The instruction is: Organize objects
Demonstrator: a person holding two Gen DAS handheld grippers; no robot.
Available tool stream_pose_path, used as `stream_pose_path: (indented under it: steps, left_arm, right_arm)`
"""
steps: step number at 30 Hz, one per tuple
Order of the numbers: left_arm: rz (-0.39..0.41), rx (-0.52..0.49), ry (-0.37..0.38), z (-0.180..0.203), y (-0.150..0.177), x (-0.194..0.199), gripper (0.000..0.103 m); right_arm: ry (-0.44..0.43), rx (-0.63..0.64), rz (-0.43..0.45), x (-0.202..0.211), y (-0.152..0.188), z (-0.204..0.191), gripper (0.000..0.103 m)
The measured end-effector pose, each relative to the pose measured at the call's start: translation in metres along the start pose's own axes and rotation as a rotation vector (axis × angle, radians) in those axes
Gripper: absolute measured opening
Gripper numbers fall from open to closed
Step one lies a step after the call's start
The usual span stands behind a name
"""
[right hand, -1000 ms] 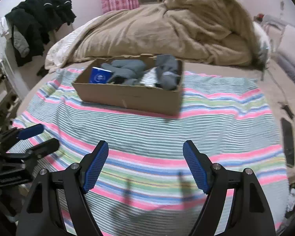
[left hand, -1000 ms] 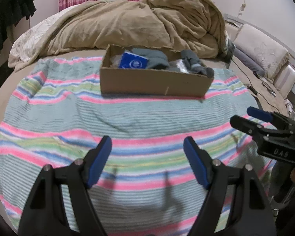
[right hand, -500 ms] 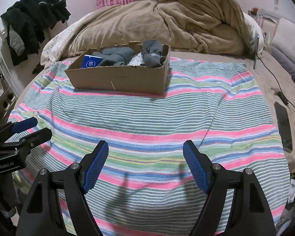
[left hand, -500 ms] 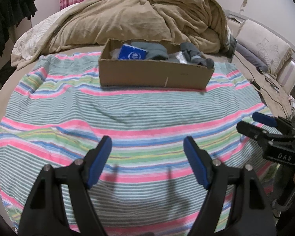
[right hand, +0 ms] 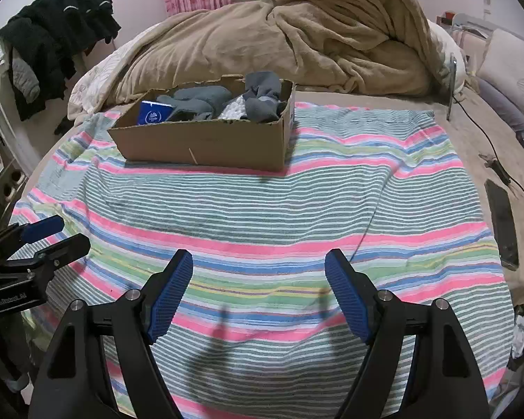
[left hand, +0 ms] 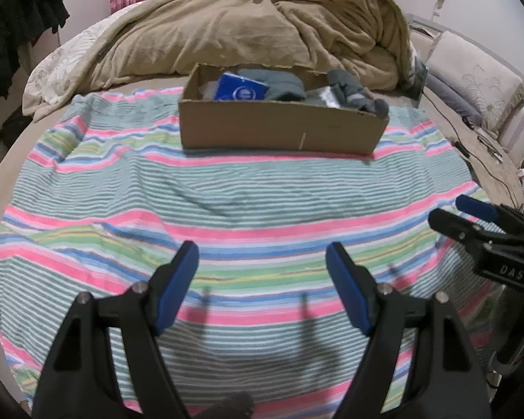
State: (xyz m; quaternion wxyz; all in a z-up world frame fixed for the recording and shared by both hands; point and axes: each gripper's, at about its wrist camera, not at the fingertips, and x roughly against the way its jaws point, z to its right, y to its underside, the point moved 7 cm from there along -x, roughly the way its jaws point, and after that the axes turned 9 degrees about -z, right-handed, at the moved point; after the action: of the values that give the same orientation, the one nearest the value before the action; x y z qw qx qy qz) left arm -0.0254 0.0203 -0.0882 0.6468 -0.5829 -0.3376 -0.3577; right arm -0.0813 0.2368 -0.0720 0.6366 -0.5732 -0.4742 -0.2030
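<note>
Tongs come first: the left tongs [left hand: 262, 276] stand with their blue pads apart and nothing between them, poised over the striped blanket [left hand: 248, 188], and the right tongs [right hand: 258, 279] are spread the same way, also empty, above the near part of that blanket. Each pair shows at the edge of the other's view, so the two sit side by side at the near edge of the bed. Beyond them the blanket lies bare, with only a few creases, up to the cardboard box [left hand: 279, 132] that rests on its far part, well apart from both pairs. Inside the box sit a blue packet [left hand: 241, 88] at the left end, grey socks [right hand: 262, 99] heaped in the middle and at the right end, and something pale and crinkled between them that is too small to name. Behind the box a tan quilt [left hand: 262, 35] is bunched up, and a dark phone [right hand: 503, 223] lies on the bare mattress off to the right. By my reading no item is in hand yet and the sorting has not visibly begun; this looks like the approach. The next move probably calls for reaching forward over the blanket to the box, lowering one pair over its near wall, and closing on a single item without dragging the others along.
</note>
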Motion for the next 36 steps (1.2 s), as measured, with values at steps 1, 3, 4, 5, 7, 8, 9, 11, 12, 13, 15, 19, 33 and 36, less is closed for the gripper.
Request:
stream_pose_path:
  steps: [1,3,4,5,7,8,9,11,12,13,15,19,33,36]
  left_arm:
    - [0.000,-0.001,0.000,0.0004,0.0004,0.0002,0.077]
    - [0.003,-0.006,0.003,0.0017,0.0001,0.0009,0.077]
    - [0.005,-0.007,0.005,0.0023,0.0000,0.0013,0.077]
    - [0.006,-0.007,0.005,0.0027,-0.0002,0.0016,0.077]
    - [0.009,-0.006,0.007,0.0027,-0.0011,0.0023,0.077]
    - [0.010,-0.006,0.007,0.0025,-0.0015,0.0027,0.077]
    - [0.011,-0.005,0.006,0.0025,-0.0018,0.0027,0.077]
    - [0.011,-0.006,0.010,0.0028,-0.0015,0.0027,0.077]
    - [0.010,-0.007,0.011,0.0029,-0.0014,0.0027,0.077]
    - [0.010,-0.007,0.011,0.0032,-0.0012,0.0025,0.077]
    - [0.007,-0.009,0.012,0.0037,-0.0011,0.0020,0.077]
    - [0.009,-0.010,0.016,0.0044,-0.0015,0.0027,0.077]
    - [0.005,-0.006,0.024,0.0045,-0.0012,0.0020,0.077]
    - [0.002,-0.005,0.020,0.0036,-0.0017,0.0007,0.077]
  right_arm:
    - [0.000,-0.001,-0.001,-0.0009,-0.0001,0.0004,0.081]
    - [0.001,-0.002,-0.005,-0.0024,0.0003,0.0010,0.081]
    - [0.001,-0.002,-0.006,-0.0029,0.0005,0.0010,0.081]
    - [0.001,-0.003,-0.007,-0.0029,0.0006,0.0010,0.081]
    - [0.000,-0.002,-0.006,-0.0029,0.0002,0.0012,0.081]
    - [0.001,-0.002,-0.006,-0.0030,0.0003,0.0012,0.081]
    - [0.000,-0.001,-0.006,-0.0032,0.0004,0.0010,0.081]
    - [0.000,0.000,-0.006,-0.0032,0.0004,-0.0003,0.081]
    - [0.000,0.000,-0.006,-0.0033,0.0004,-0.0004,0.081]
    - [-0.001,0.000,-0.006,-0.0033,0.0004,-0.0004,0.081]
    - [0.000,0.001,-0.006,-0.0034,0.0006,-0.0008,0.081]
    - [0.000,0.002,-0.006,-0.0034,0.0000,-0.0018,0.081]
    - [0.001,0.002,-0.004,-0.0034,-0.0004,-0.0026,0.081]
    - [0.000,0.002,-0.005,-0.0036,-0.0005,-0.0027,0.081]
